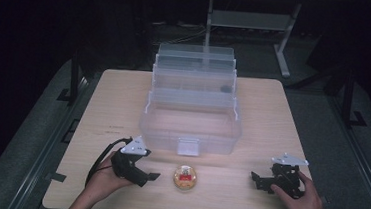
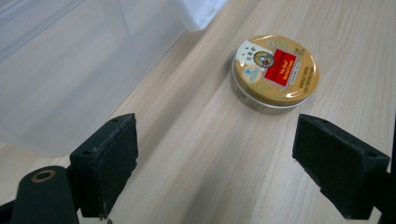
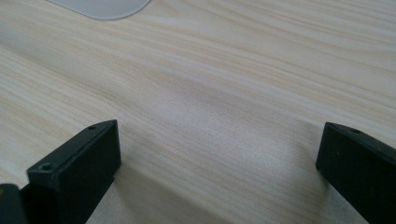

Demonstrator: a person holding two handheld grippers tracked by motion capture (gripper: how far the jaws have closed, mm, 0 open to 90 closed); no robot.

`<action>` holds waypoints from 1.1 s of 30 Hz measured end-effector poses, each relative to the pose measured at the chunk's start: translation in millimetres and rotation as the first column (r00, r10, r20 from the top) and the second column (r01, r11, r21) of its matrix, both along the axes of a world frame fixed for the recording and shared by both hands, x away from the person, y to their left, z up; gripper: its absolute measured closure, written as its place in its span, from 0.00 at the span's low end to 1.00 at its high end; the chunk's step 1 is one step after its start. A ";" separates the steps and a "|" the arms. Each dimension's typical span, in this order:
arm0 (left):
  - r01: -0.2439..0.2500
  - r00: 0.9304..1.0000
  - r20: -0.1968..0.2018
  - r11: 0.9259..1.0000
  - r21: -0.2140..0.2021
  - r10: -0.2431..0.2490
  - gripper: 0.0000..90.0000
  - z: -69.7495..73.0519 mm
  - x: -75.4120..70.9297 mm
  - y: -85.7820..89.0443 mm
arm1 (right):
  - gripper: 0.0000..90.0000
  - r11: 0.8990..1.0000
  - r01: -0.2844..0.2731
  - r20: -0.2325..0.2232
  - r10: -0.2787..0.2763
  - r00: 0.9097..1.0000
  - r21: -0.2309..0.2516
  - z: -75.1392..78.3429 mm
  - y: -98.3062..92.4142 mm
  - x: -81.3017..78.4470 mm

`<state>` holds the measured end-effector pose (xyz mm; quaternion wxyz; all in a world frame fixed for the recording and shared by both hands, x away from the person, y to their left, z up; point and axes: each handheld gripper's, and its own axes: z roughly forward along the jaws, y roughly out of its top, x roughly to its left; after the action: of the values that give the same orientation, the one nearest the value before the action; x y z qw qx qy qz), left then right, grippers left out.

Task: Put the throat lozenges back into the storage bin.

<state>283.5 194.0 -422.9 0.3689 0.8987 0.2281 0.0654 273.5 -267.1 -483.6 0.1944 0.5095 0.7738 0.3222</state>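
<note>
A small round gold tin with a red label lies flat on the wooden table, just in front of a clear plastic tiered box that stands open. In the left gripper view the tin sits a short way ahead of the jaws, toward the right one. My left gripper is open, left of the tin and pointing at it, with nothing between its fingers. My right gripper is open near the front right of the table, over bare wood.
The clear box has a latch tab on its front wall facing the tin. Its stepped trays rise toward the back. A corner of clear plastic lies ahead of the right gripper. Dark floor and a table frame lie beyond.
</note>
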 end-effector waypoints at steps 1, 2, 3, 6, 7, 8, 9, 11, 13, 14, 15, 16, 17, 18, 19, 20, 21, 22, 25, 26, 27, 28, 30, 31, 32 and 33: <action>0.005 1.000 -0.001 1.000 0.001 -0.005 0.15 0.3 0.0 -1.7 | 0.00 1.000 0.000 0.000 0.000 1.000 0.000 0.0 0.0 0.0; 0.010 1.000 0.000 1.000 0.002 -0.010 0.15 0.7 0.3 -3.4 | 0.00 1.000 0.000 0.000 0.000 1.000 0.000 0.0 0.0 0.0; 0.016 1.000 -0.003 1.000 0.003 -0.016 0.15 1.1 0.6 -4.7 | 0.00 1.000 0.000 0.000 0.000 1.000 0.000 0.0 0.0 0.0; 0.024 1.000 -0.005 1.000 0.003 -0.024 0.15 1.7 1.3 -8.8 | 0.00 1.000 0.000 0.000 0.000 1.000 0.000 0.0 0.0 0.0; 0.027 1.000 -0.007 1.000 0.005 -0.027 0.15 1.9 1.4 -10.1 | 0.00 1.000 0.000 0.000 0.000 1.000 0.000 0.0 0.0 0.0; 0.029 1.000 -0.008 1.000 0.005 -0.029 0.15 1.8 1.5 -11.6 | 0.00 1.000 0.000 0.000 0.000 1.000 0.000 0.0 0.0 0.0; 0.035 0.999 -0.010 0.999 0.009 -0.035 0.15 1.8 1.7 -13.1 | 0.00 1.000 0.001 0.000 -0.001 1.000 0.000 0.0 0.0 0.0; 0.045 0.999 -0.011 0.999 0.014 -0.044 0.15 1.8 2.0 -16.2 | 0.00 1.000 0.000 0.000 0.000 1.000 0.000 0.0 0.0 0.0; 0.051 0.999 -0.016 0.999 0.013 -0.051 0.15 1.4 2.1 -19.9 | 0.00 1.000 0.000 0.000 0.000 1.000 0.000 0.0 0.0 0.0; 0.058 0.998 -0.017 0.998 0.017 -0.057 0.15 1.3 2.4 -21.5 | 0.00 1.000 0.000 0.000 0.000 1.000 0.000 0.0 0.0 0.0; 0.058 0.998 -0.020 0.998 0.014 -0.058 0.15 0.7 2.3 -23.5 | 0.00 1.000 0.000 0.000 0.000 1.000 0.000 0.0 0.0 0.0; 0.066 0.998 -0.023 0.998 0.020 -0.065 0.15 0.6 2.6 -25.1 | 0.00 1.000 0.000 0.000 0.000 1.000 0.000 0.0 0.0 0.0; 0.074 0.997 -0.023 0.997 0.029 -0.073 0.15 0.7 3.0 -26.4 | 0.00 1.000 0.000 0.000 0.000 1.000 0.000 0.0 0.0 0.0; 0.073 0.997 -0.023 0.997 0.026 -0.073 0.15 0.2 2.8 -28.4 | 0.00 1.000 0.001 -0.001 -0.001 1.000 0.000 0.0 0.0 0.0; 0.081 0.996 -0.026 0.996 0.029 -0.080 0.15 0.4 3.1 -29.6 | 0.00 1.000 0.000 0.000 0.000 1.000 0.000 0.0 0.0 0.0; 0.086 0.996 -0.028 0.996 0.031 -0.085 0.15 0.0 3.3 -31.2 | 0.00 1.000 0.000 0.000 0.000 1.000 0.000 0.0 0.0 0.0; 0.087 0.996 -0.031 0.996 0.033 -0.086 0.15 -0.5 3.1 -32.9 | 0.00 1.000 0.000 0.000 0.000 1.000 0.000 0.0 0.0 0.0; 0.087 0.996 -0.031 0.996 0.033 -0.086 0.15 -0.5 3.1 -32.9 | 0.00 1.000 0.000 0.000 0.000 1.000 0.000 0.0 0.0 0.0; 0.100 0.994 -0.039 0.994 0.043 -0.098 0.15 -2.1 3.0 -38.4 | 0.00 1.000 0.001 0.000 -0.001 1.000 0.000 0.0 0.0 0.0; 0.107 0.994 -0.037 0.993 0.051 -0.105 0.15 -2.0 3.3 -39.4 | 0.00 1.000 0.000 0.000 0.000 1.000 0.000 0.0 0.0 0.0; 0.102 0.994 -0.039 0.994 0.045 -0.101 0.15 -2.5 2.9 -41.1 | 0.00 1.000 0.000 0.000 0.000 1.000 0.000 0.0 0.0 0.0; 0.116 0.993 -0.037 0.991 0.059 -0.114 0.15 -1.8 3.7 -41.7 | 0.00 1.000 0.001 0.000 -0.001 1.000 0.000 0.0 0.0 0.0; 0.113 0.993 -0.038 0.992 0.053 -0.111 0.15 -2.0 3.4 -44.8 | 0.00 1.000 0.000 0.000 0.000 1.000 0.000 0.0 0.0 0.0; 0.116 0.993 -0.040 0.992 0.058 -0.114 0.15 -2.1 3.6 -46.2 | 0.00 1.000 0.000 0.000 0.000 1.000 0.000 0.0 0.0 0.0; 0.120 0.992 -0.043 0.991 0.065 -0.118 0.15 -2.2 3.6 -47.7 | 0.00 1.000 0.000 0.000 0.000 1.000 0.000 0.0 0.0 0.0; 0.124 0.992 -0.045 0.990 0.066 -0.121 0.15 -2.6 3.7 -49.4 | 0.00 1.000 0.000 0.000 0.000 1.000 0.000 0.0 0.0 0.0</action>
<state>287.2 144.5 -425.5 0.3363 0.9243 0.1774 0.0321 273.5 -267.1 -483.6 0.1943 0.5096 0.7738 0.3222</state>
